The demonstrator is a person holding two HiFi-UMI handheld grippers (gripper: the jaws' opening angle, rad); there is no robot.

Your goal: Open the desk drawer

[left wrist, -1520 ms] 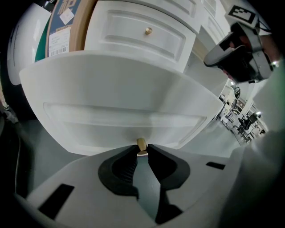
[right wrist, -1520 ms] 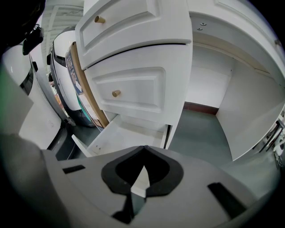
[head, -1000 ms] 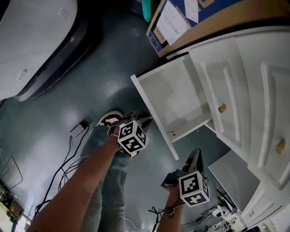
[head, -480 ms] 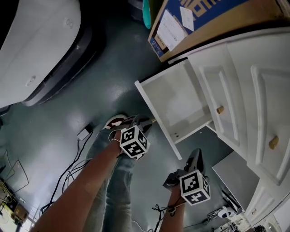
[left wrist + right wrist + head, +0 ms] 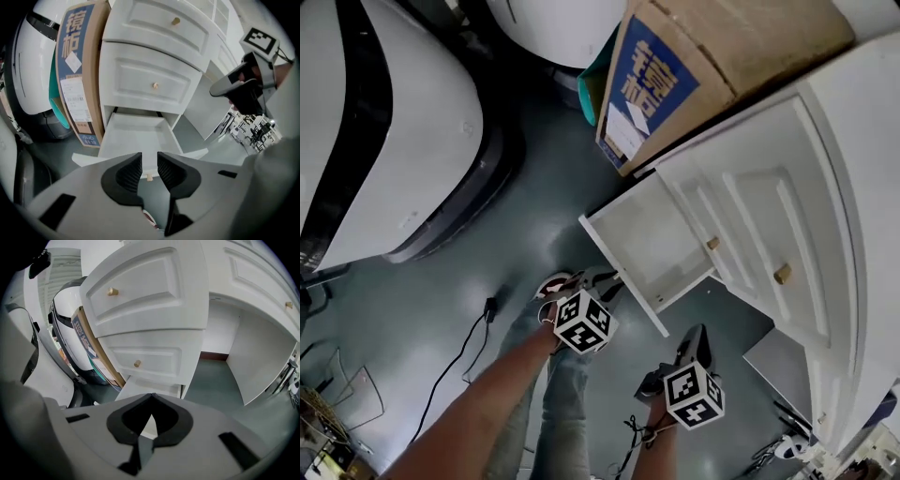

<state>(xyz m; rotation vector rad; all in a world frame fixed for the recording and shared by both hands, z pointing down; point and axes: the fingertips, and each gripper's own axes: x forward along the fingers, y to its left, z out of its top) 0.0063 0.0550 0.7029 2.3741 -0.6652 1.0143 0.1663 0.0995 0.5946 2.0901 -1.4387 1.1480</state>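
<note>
Two grippers sit just in front of the desk's [image 5: 825, 187] bottom drawer [image 5: 652, 246], which stands pulled out. My left gripper [image 5: 149, 165], facing the drawer's knob [image 5: 149, 177], has just been opening; jaws apart, holding nothing. My right gripper [image 5: 151, 398]: jaw tips together, holding nothing.

The floor [image 5: 525, 216] is finished in a dark grey-green, slightly glossy coating; the white desk [image 5: 806, 216] is carried on it at the right; a cardboard box [image 5: 712, 66] is stood against the desk's side; a teal container [image 5: 591, 94] is partly seen just behind the box; a large white-and-black housing [image 5: 394, 141] is set at the left, well apart from the desk; black cables [image 5: 459, 356] are laid loose at the lower left; a shoe [image 5: 551, 286] is planted near the desk.
</note>
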